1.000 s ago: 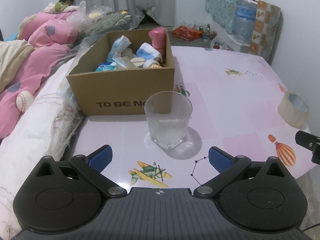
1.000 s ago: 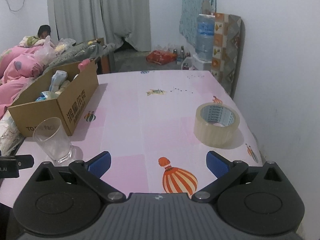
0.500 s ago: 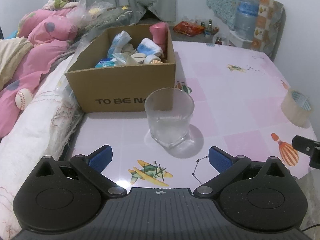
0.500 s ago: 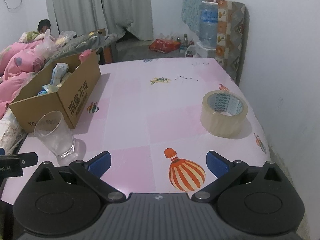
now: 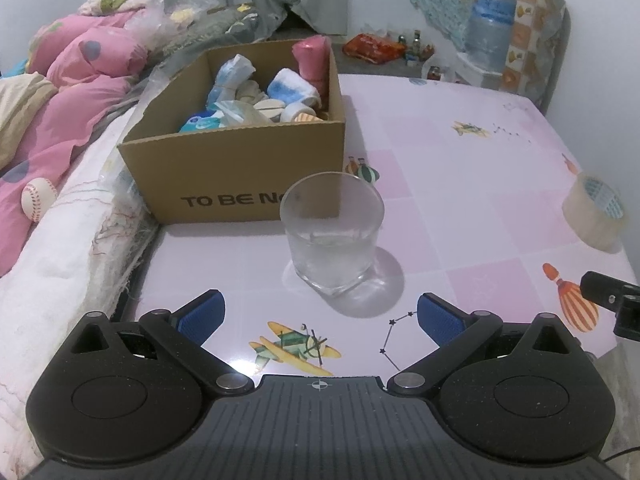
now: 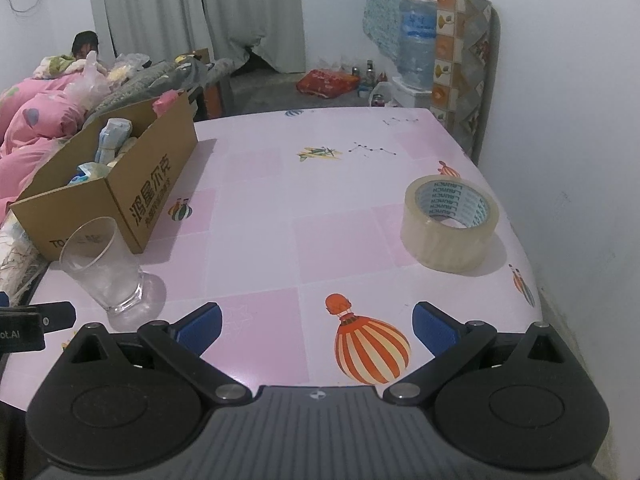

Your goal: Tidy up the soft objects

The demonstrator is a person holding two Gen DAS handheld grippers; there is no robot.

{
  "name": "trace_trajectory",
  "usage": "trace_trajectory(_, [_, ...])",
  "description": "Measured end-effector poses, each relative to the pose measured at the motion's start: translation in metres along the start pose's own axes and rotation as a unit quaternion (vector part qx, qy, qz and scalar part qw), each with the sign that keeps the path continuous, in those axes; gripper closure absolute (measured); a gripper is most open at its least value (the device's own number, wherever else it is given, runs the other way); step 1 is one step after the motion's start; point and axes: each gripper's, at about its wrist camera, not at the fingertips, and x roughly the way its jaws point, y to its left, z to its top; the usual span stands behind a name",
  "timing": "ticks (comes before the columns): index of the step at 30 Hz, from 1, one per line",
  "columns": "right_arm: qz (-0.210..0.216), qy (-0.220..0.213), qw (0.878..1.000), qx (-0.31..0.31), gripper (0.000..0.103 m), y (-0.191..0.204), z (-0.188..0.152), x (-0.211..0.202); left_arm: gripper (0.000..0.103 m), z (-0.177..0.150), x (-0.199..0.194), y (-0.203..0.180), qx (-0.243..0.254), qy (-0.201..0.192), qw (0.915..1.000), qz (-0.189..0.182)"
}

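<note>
Left wrist view: the left gripper (image 5: 320, 316) hovers low over the pink patterned table (image 5: 460, 168), blue-padded jaws spread wide, gripping nothing. At twelve o'clock stands a clear ribbed drinking glass (image 5: 332, 232); just behind it, the brown cardboard box (image 5: 240, 168) holds rolled cloths and soft packets (image 5: 260, 96).

Right wrist view: the right gripper (image 6: 316, 322) is likewise splayed and empty. Clear packing-tape roll (image 6: 448, 222) at one o'clock; glass (image 6: 102, 264) and box (image 6: 132, 196) at ten.

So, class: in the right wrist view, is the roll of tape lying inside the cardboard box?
No, the roll of tape lies flat on the pink table, well apart from the cardboard box at the far left.
</note>
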Motion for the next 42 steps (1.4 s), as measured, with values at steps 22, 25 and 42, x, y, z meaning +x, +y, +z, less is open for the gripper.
trace_trajectory(22, [-0.002,-0.001,1.0,-0.005,0.033,-0.0023,0.0019,-0.001,0.0,0.0001,0.0024,-0.0032,0.006,0.011,0.9999,-0.001])
trace_trajectory(25, [-0.002,0.0,1.0,-0.006,0.033,-0.0028,0.0012,0.0002,0.0,0.0001,0.0025,-0.0032,0.005,0.011,0.9999,-0.001])
trace_trajectory(42, [-0.004,0.001,1.0,-0.009,0.033,-0.0019,0.001,0.0012,0.0,0.0016,0.0047,-0.0051,0.01,0.01,0.9999,-0.004])
